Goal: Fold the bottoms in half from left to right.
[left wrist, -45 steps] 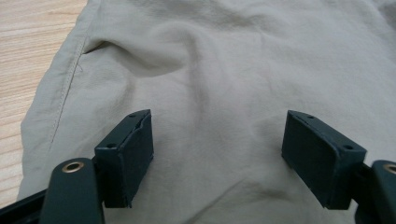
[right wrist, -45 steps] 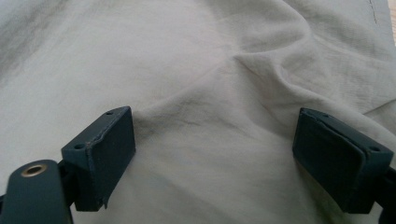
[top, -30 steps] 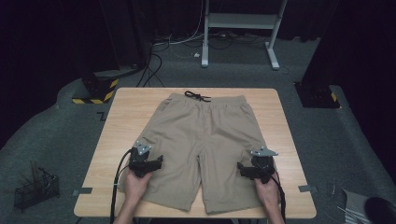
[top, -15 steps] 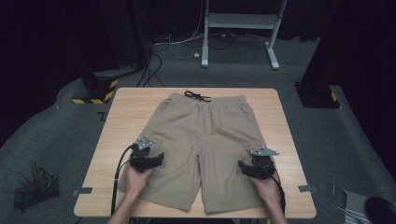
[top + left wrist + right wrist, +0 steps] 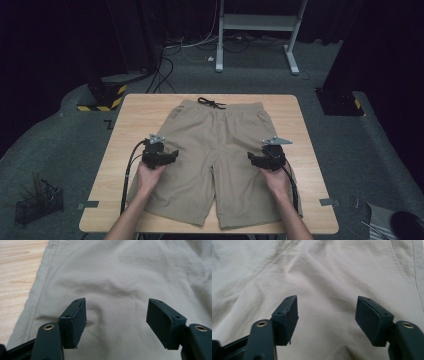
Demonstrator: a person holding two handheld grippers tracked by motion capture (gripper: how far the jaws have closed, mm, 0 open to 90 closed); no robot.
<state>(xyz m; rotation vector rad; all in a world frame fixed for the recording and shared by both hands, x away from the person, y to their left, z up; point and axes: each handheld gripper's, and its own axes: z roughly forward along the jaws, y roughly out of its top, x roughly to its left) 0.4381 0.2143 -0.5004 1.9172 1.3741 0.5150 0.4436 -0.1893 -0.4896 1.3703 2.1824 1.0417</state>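
Observation:
A pair of khaki shorts (image 5: 220, 150) lies flat on the wooden table (image 5: 130, 120), waistband and black drawstring (image 5: 210, 103) at the far side. My left gripper (image 5: 160, 152) hovers over the left leg, near its outer seam. My right gripper (image 5: 267, 156) hovers over the right leg. In the left gripper view the left gripper (image 5: 116, 315) stands open above the cloth (image 5: 125, 272), beside bare wood (image 5: 17, 260). The right gripper (image 5: 327, 315) is likewise open over the fabric (image 5: 324, 270). Both pairs of jaws have just been closing a little, with nothing pinched between them.
On the floor at the left stands a black wire basket (image 5: 37, 202). Behind the table are a white frame (image 5: 255, 35), loose cables (image 5: 165, 65) and a yellow-and-black striped base (image 5: 100, 97). A dark stand base (image 5: 340, 102) sits at the right.
Both hands have moved away from the person along the shorts' legs and risen slightly. The shorts have not shifted.

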